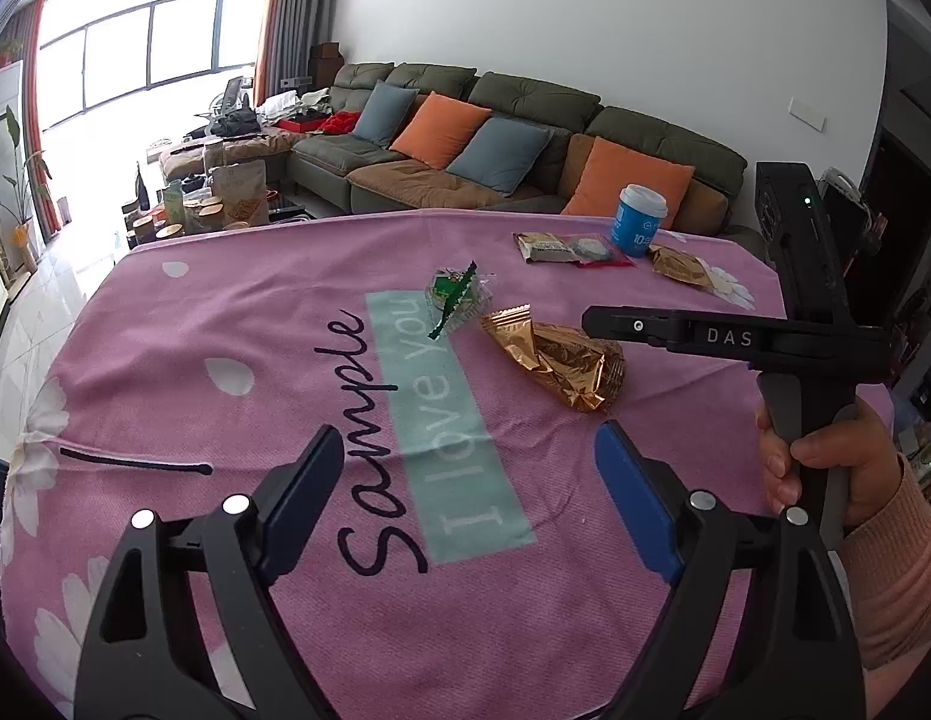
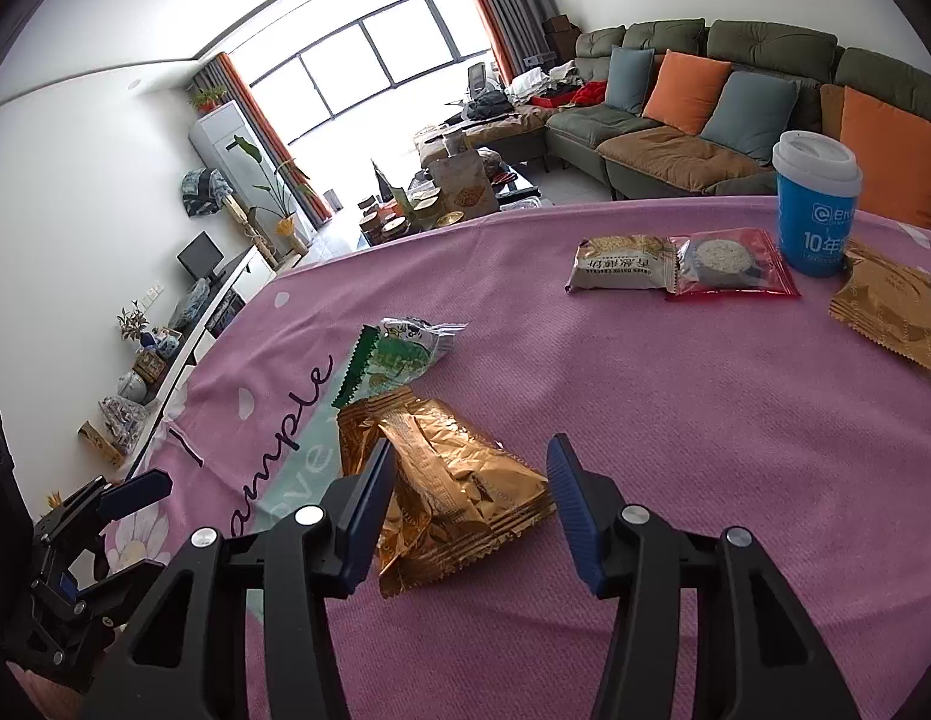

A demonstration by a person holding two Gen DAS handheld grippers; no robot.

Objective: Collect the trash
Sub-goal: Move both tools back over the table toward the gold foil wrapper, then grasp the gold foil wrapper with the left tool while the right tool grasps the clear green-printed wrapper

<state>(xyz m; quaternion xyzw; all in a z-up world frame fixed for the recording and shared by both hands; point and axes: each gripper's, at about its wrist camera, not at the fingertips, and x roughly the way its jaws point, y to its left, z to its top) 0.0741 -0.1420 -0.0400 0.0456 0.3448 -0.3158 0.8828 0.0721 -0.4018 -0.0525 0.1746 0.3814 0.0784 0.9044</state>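
A crumpled gold wrapper lies on the pink tablecloth; it also shows in the left wrist view. My right gripper is open with its fingers on either side of the gold wrapper, close above it. A green and clear wrapper lies just beyond; it shows in the left wrist view too. My left gripper is open and empty over the cloth's printed words. The right gripper reaches in from the right there.
At the far side lie a beige cracker packet, a red packet, a flat gold packet and a blue cup with white lid. A sofa with cushions stands behind the table. A cluttered coffee table stands further off.
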